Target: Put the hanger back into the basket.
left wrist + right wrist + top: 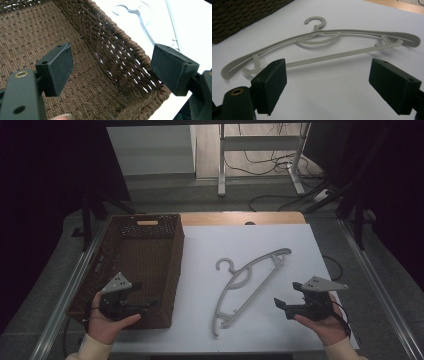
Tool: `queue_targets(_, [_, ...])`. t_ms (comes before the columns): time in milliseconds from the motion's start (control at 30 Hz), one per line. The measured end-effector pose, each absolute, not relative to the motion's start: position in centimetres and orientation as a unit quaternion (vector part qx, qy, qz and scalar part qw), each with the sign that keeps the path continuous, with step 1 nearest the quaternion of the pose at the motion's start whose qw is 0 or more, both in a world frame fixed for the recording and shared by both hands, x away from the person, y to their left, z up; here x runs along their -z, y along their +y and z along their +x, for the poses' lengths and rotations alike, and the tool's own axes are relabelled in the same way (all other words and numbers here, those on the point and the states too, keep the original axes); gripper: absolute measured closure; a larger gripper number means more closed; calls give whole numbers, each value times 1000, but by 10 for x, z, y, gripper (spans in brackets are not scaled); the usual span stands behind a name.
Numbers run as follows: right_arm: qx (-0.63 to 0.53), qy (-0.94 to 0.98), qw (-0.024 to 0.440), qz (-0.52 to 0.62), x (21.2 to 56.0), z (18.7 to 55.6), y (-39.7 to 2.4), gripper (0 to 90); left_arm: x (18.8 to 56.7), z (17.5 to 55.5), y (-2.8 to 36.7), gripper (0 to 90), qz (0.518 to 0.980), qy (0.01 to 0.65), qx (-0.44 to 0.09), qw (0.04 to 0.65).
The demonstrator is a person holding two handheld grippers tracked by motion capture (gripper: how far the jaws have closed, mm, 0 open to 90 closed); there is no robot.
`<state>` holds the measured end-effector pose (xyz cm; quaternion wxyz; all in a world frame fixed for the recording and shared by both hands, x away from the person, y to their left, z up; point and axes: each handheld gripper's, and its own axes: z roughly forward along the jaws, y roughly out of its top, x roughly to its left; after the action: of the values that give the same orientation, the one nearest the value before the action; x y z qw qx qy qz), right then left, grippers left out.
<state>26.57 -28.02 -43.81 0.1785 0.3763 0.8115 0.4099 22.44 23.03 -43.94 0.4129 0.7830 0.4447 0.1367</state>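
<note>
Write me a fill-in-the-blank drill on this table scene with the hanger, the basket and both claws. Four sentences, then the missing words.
1. The grey hanger lies flat on the ____ table cover.
2. The left claw hovers over the brown woven ____.
3. The right claw points at the hanger with its jaws ____.
4. In the high view, the basket stands to the ____ of the hanger.

Missing words: white; basket; open; left

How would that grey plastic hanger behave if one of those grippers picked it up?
The hanger looks thin and hollow-framed, so probably light and a bit springy. It lies flat on the white table, so it should slide rather than roll. Gripped at one end, it would likely tilt.
</note>
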Motion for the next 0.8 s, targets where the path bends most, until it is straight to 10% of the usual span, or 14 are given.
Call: queue_targets(800, [-391,819,175,382,442,268,-280,184,437,224,227,185,786,438,-140,414])
